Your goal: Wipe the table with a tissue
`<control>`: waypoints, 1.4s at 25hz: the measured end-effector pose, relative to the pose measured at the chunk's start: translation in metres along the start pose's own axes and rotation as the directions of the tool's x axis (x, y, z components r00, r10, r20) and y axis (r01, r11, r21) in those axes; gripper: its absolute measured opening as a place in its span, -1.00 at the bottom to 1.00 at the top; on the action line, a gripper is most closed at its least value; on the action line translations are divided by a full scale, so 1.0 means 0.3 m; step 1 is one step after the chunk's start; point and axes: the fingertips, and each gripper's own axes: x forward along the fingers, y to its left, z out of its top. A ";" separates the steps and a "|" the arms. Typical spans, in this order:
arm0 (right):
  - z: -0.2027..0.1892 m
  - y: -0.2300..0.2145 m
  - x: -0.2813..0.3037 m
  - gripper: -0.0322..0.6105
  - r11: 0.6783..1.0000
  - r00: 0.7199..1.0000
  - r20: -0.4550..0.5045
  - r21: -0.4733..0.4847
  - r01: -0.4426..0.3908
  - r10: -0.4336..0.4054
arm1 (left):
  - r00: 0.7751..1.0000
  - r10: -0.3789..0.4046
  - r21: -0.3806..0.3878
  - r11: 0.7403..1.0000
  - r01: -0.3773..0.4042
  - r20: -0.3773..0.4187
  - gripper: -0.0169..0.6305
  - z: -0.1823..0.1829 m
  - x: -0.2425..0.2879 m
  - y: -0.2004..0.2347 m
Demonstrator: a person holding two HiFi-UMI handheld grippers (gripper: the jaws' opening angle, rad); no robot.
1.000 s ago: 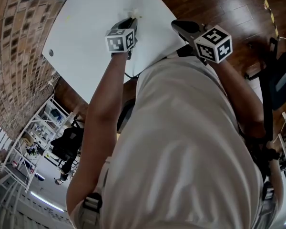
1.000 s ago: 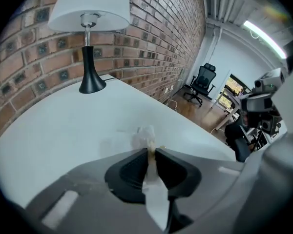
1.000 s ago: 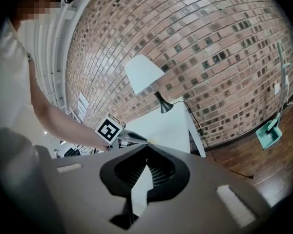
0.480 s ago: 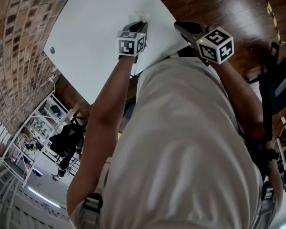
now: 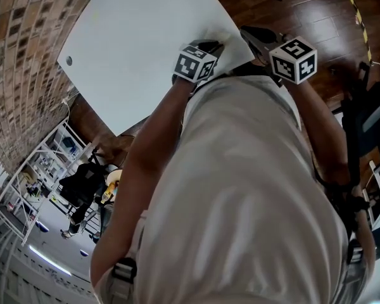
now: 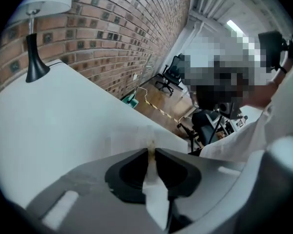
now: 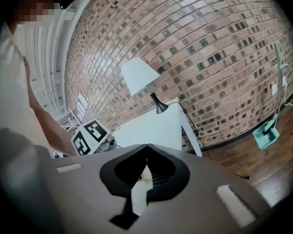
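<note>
Nothing legible: the cubes on left tool [image 6: 151,149] and right tool [image 7: 147,144] bear only square markers.

Bright even light, white table [image 5: 133,49] glaring, fisheye edges bent and dark.

Office: brick wall [image 7: 210,48], swivel chairs [image 6: 169,73], white table [image 5: 139,49].

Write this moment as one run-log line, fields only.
step: wipe | left gripper: shut on tissue, tissue on table | right gripper: shut, empty
</note>
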 end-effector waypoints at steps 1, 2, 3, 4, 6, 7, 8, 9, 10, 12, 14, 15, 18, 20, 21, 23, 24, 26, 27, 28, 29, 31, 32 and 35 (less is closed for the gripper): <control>0.002 0.002 -0.001 -0.87 1.000 1.000 0.002 -0.004 0.006 -0.006 | 0.999 -0.039 -0.013 0.999 0.039 0.028 -0.78 0.004 -0.008 -0.031; 0.003 0.007 0.000 -0.87 1.000 1.000 0.002 -0.007 0.012 -0.012 | 0.995 -0.072 -0.015 0.997 0.073 0.067 -0.78 0.012 -0.023 -0.060; -0.001 0.014 0.001 -0.87 1.000 1.000 0.000 -0.010 0.017 -0.017 | 0.989 -0.097 -0.007 0.995 0.099 0.111 -0.78 0.018 -0.041 -0.089; -0.010 0.022 0.001 -0.87 1.000 1.000 -0.008 -0.012 0.020 -0.020 | 0.981 -0.114 0.004 0.993 0.114 0.154 -0.78 0.022 -0.060 -0.114; -0.031 0.041 0.001 -0.88 1.000 0.999 -0.028 -0.024 0.019 -0.020 | 0.965 -0.121 0.017 0.993 0.121 0.234 -0.78 0.021 -0.094 -0.145; -0.040 0.057 0.005 -0.87 0.999 0.999 -0.035 -0.032 0.016 -0.017 | 0.956 -0.118 0.016 0.993 0.118 0.268 -0.78 0.013 -0.116 -0.151; -0.050 0.080 0.012 -0.87 0.999 0.999 -0.040 -0.039 0.012 -0.014 | 0.947 -0.112 0.010 0.993 0.114 0.300 -0.78 -0.003 -0.144 -0.152; -0.061 0.109 0.023 -0.88 0.999 0.999 -0.044 -0.045 0.008 -0.010 | 0.938 -0.102 0.000 0.994 0.108 0.332 -0.78 -0.028 -0.179 -0.149; -0.073 0.144 0.038 -0.87 0.999 0.999 -0.050 -0.051 0.002 -0.004 | 0.927 -0.084 -0.019 0.995 0.098 0.365 -0.78 -0.062 -0.221 -0.139; -0.094 0.218 0.078 -0.87 0.998 0.998 -0.065 -0.068 -0.014 0.010 | 0.899 -0.020 -0.091 0.994 0.066 0.437 -0.78 -0.141 -0.321 -0.091; -0.100 0.283 0.128 -0.88 0.995 0.996 -0.085 -0.091 -0.035 0.027 | 0.864 0.057 -0.177 0.983 0.037 0.500 -0.78 -0.218 -0.424 -0.023; -0.102 0.313 0.155 -0.87 0.994 0.995 -0.097 -0.103 -0.048 0.038 | 0.848 0.092 -0.210 0.977 0.023 0.522 -0.78 -0.254 -0.473 0.008; -0.127 0.413 0.233 -0.87 0.985 0.986 -0.143 -0.142 -0.103 0.082 | 0.805 0.199 -0.280 0.959 -0.043 0.558 -0.78 -0.360 -0.607 0.076; -0.147 0.488 0.268 -0.87 0.972 0.977 -0.173 -0.174 -0.157 0.127 | 0.762 0.280 -0.339 0.937 -0.085 0.584 -0.78 -0.419 -0.682 0.097; -0.155 0.529 0.280 -0.87 0.964 0.971 -0.182 -0.190 -0.186 0.152 | 0.736 0.319 -0.371 0.923 -0.099 0.597 -0.78 -0.446 -0.717 0.101; -0.170 0.616 0.300 -0.87 0.944 0.961 -0.189 -0.222 -0.242 0.202 | 0.682 0.388 -0.431 0.895 -0.118 0.619 -0.78 -0.497 -0.783 0.101; -0.176 0.662 0.309 -0.88 0.933 0.955 -0.190 -0.241 -0.268 0.226 | 0.657 0.418 -0.455 0.881 -0.126 0.627 -0.77 -0.522 -0.815 0.098; -0.189 0.748 0.327 -0.88 0.908 0.944 -0.195 -0.277 -0.314 0.267 | 0.616 0.457 -0.484 0.864 -0.138 0.641 -0.77 -0.568 -0.867 0.082; -0.195 0.783 0.334 -0.87 0.897 0.938 -0.200 -0.291 -0.333 0.283 | 0.602 0.467 -0.487 0.861 -0.143 0.648 -0.78 -0.585 -0.886 0.070; -0.200 0.813 0.339 -0.88 0.888 0.933 -0.206 -0.300 -0.348 0.296 | 0.591 0.471 -0.485 0.862 -0.149 0.655 -0.78 -0.597 -0.902 0.055; -0.205 0.837 0.343 -0.88 0.881 0.928 -0.212 -0.306 -0.360 0.306 | 0.582 0.474 -0.482 0.862 -0.155 0.661 -0.77 -0.608 -0.914 0.040; -0.220 0.871 0.340 -0.88 0.873 0.922 -0.221 -0.311 -0.375 0.317 | 0.563 0.483 -0.484 0.860 -0.161 0.670 -0.77 -0.631 -0.934 0.013; -0.230 0.884 0.336 -0.87 0.870 0.921 -0.223 -0.315 -0.378 0.319 | 0.552 0.490 -0.489 0.857 -0.162 0.675 -0.78 -0.645 -0.943 0.003; -0.268 0.941 0.353 -0.88 0.855 0.915 -0.227 -0.337 -0.394 0.333 | 0.513 0.518 -0.510 0.843 -0.171 0.684 -0.77 -0.718 -1.000 0.004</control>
